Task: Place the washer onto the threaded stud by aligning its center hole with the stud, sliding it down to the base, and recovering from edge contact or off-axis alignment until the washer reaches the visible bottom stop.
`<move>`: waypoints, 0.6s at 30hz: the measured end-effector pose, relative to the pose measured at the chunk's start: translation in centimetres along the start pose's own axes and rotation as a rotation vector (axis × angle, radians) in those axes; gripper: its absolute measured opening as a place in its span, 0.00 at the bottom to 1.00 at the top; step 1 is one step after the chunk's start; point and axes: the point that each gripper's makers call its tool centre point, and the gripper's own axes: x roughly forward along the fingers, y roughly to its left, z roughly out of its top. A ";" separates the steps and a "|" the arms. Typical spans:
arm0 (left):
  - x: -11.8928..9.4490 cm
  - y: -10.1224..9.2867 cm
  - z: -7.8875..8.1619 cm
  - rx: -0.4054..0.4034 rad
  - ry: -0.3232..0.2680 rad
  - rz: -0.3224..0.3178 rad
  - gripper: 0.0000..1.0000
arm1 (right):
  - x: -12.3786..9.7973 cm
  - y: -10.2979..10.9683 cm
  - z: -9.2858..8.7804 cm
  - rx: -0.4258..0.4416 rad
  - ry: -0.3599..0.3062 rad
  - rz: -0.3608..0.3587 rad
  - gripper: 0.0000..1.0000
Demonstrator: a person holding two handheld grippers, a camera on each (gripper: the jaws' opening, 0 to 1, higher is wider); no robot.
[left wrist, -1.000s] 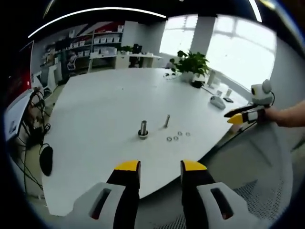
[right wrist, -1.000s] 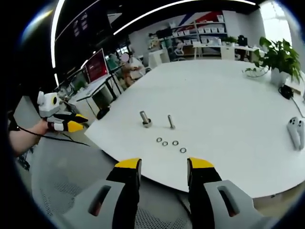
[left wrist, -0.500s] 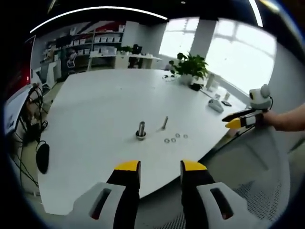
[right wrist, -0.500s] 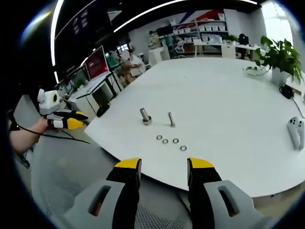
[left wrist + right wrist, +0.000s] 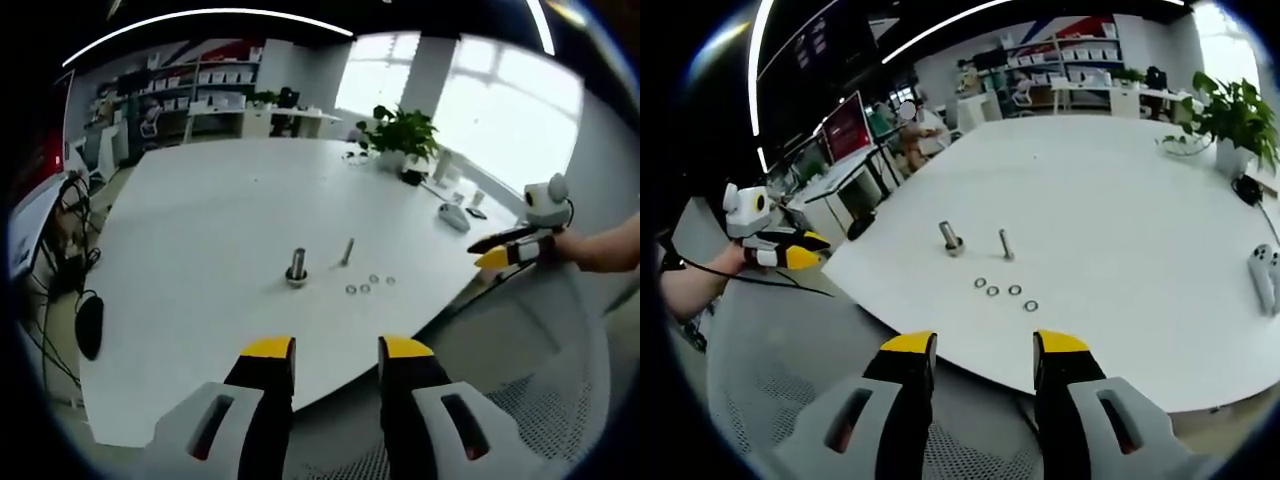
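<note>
**Four washers and two studs on the white tabletop, both tongs held off its edge**

Four small washers (image 5: 1005,293) lie flat in a loose row on the white tabletop (image 5: 1120,200), near its front edge. Each is a thin metal ring, grey and shiny, with a clear centre hole; none touches its neighbour. In the left gripper view the same washers (image 5: 367,285) look like tiny pale rings, too small to tell more.

Just behind the row stand two metal studs, both upright. The thick stud (image 5: 951,238) is a stout grey post on a wider base. The thin stud (image 5: 1006,245) is a slim threaded rod, a little to one side of it. In the left gripper view the thick stud (image 5: 297,267) and the thin stud (image 5: 347,251) stand close together, with the washers near them. No washer sits on either stud.

The left tongs (image 5: 331,352) are wide apart and hold nothing. The right tongs (image 5: 982,348) are likewise wide apart and empty. Both sit off the tabletop, over a grey mesh chair (image 5: 790,400).

A potted plant (image 5: 1228,118) stands far back on the tabletop.
</note>
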 end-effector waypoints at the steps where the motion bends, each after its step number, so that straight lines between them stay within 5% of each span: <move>1: 0.0 0.0 0.0 -0.001 -0.001 0.001 0.31 | 0.0 -0.1 0.1 -0.001 -0.006 -0.005 0.42; 18: 0.0 0.1 0.0 -0.013 -0.004 0.003 0.31 | -0.1 -0.2 0.2 0.015 -0.010 -0.007 0.44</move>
